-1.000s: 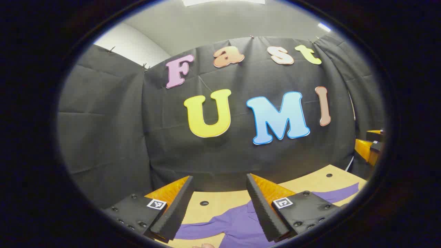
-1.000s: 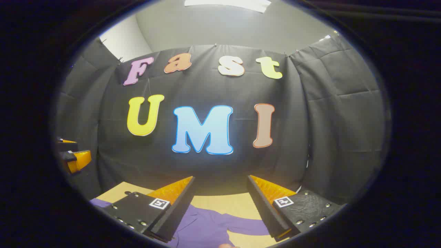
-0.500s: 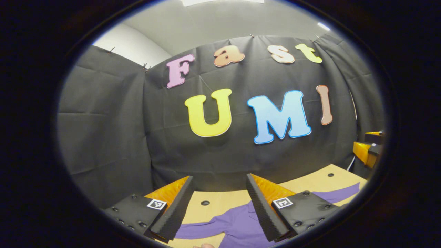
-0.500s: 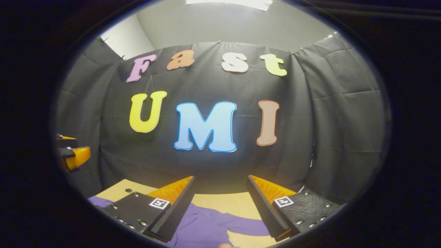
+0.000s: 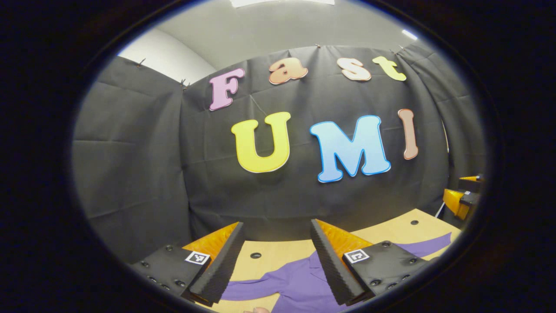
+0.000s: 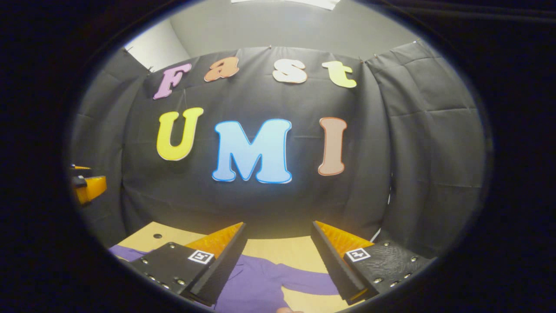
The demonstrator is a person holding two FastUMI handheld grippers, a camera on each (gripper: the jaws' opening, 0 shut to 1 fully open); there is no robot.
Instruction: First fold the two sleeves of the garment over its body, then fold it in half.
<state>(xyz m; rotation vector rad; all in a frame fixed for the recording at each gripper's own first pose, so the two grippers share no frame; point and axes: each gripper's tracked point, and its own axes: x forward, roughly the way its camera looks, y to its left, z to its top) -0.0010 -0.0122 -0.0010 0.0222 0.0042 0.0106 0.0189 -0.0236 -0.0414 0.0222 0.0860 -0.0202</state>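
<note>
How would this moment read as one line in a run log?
left claw: open, above table | right claw: open | purple garment: flat, sleeves spread, unfolded | stage: no fold begun

a purple garment (image 5: 299, 284) lies flat on the wooden desk (image 5: 278, 254), below and ahead of the left gripper (image 5: 274, 261). both sleeves (image 5: 249, 289) are spread out sideways, unfolded. its collar end points toward the far wall.

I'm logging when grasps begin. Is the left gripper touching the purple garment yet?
Apart. In the left gripper view, the left gripper is open and raised, and the purple garment lies flat on the wooden table below, nothing pinched between the fingers.
</note>
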